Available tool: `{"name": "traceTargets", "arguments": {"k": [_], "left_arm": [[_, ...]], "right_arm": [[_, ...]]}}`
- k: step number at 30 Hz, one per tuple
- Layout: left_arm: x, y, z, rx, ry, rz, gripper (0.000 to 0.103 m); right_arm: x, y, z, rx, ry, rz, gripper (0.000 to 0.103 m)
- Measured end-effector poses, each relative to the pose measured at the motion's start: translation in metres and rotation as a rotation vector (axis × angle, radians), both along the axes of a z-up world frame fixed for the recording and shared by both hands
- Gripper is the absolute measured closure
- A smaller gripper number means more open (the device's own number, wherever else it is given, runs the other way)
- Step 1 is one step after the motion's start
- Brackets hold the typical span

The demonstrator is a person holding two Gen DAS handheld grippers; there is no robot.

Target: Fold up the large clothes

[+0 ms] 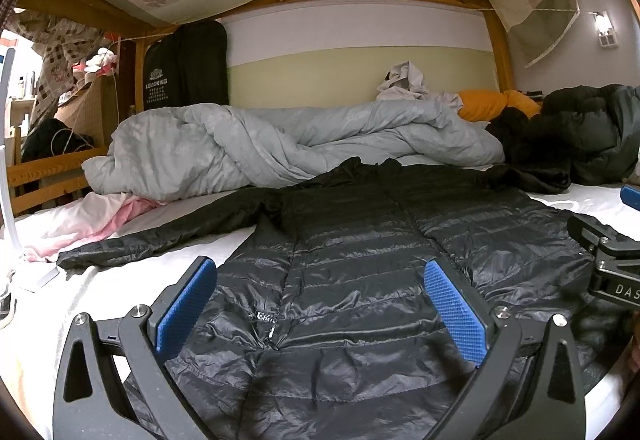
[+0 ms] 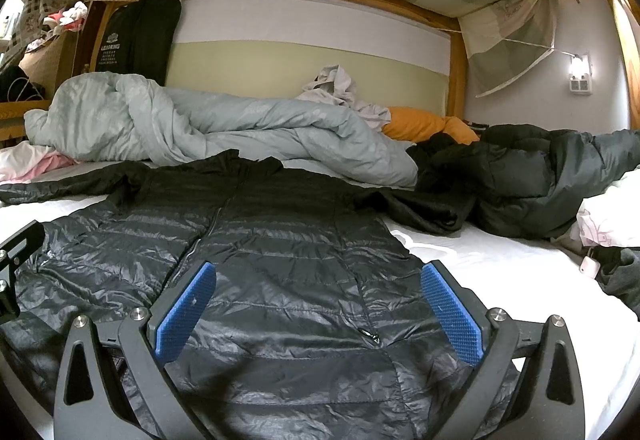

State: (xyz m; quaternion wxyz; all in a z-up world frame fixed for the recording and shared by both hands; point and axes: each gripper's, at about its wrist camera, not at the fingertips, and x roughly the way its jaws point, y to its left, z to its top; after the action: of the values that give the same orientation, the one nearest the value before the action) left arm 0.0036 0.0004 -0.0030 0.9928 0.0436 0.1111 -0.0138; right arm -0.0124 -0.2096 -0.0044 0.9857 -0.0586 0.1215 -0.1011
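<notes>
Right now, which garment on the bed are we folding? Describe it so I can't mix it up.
On the white mattress, in front of the crumpled grey duvet, lies a black quilted jacket, spread flat with its zip up. Unlike the dark coat heaped to its right, it is smoothed out, a sleeve stretched sideways, under both open grippers.

A shiny black quilted jacket (image 1: 360, 260) is seen on a white bed (image 2: 500, 268); grey duvet (image 1: 240, 148), orange pillow (image 2: 416, 124), blue pads (image 1: 186, 306).

Crumpled grey duvet (image 1: 280, 144) behind, orange pillow (image 1: 492, 102) right, pink cloth (image 1: 92, 220) left.
</notes>
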Motion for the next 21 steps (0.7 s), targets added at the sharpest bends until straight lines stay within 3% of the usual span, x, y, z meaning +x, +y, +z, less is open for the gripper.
{"name": "traceTargets", "arguments": {"k": [21], "left_arm": [[-0.0016,0.0072,-0.0002,0.002,-0.005,0.005,0.0]], "right_arm": [[0.0001,0.0009,0.0002,-0.031,0.0,0.003,0.0]]}}
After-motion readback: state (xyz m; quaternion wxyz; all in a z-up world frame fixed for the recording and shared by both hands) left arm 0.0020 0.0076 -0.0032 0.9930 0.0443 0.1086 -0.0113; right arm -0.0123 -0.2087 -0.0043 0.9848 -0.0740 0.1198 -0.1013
